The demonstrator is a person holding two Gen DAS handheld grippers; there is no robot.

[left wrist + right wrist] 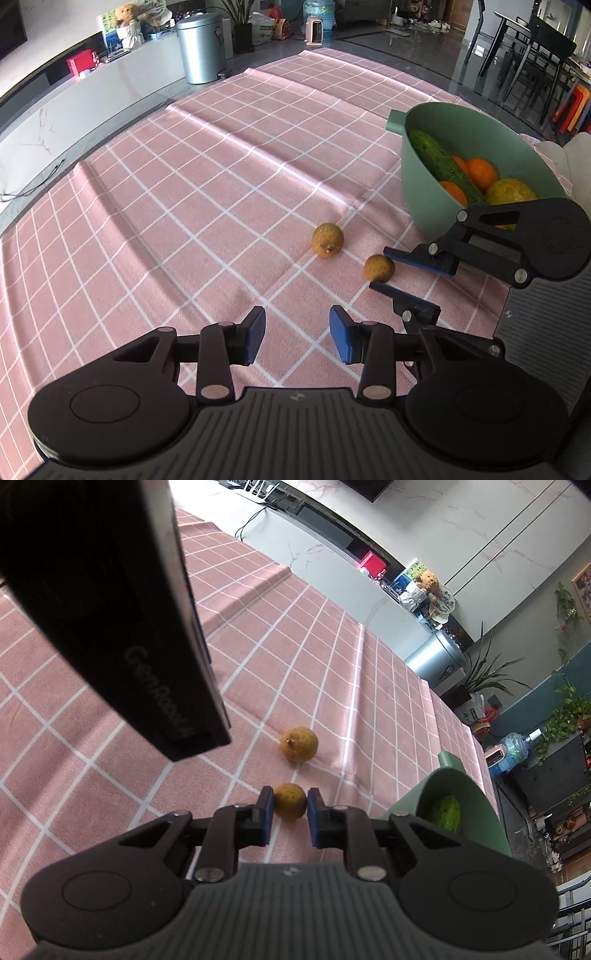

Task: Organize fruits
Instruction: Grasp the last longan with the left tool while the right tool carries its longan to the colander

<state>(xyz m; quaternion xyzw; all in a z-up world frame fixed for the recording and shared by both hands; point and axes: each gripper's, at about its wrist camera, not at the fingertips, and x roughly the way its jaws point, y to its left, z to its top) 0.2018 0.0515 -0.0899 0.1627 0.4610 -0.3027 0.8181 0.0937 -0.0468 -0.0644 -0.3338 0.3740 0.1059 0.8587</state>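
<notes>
Longan (pixel 290 800) between right gripper (pixel 290 810) pads, on tablecloth (pixel 332 686)

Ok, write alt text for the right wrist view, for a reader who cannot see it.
The right gripper brackets a small brown-yellow fruit on a pink checked tablecloth, its blue pads at the fruit's sides. A second, similar fruit lies just beyond, and a green bowl sits to the right. The left gripper's dark body fills the upper left.

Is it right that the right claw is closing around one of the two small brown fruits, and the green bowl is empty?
Not quite: the green bowl is not empty. The left wrist view shows a cucumber and oranges inside. The right claw does bracket a brown fruit.
</notes>
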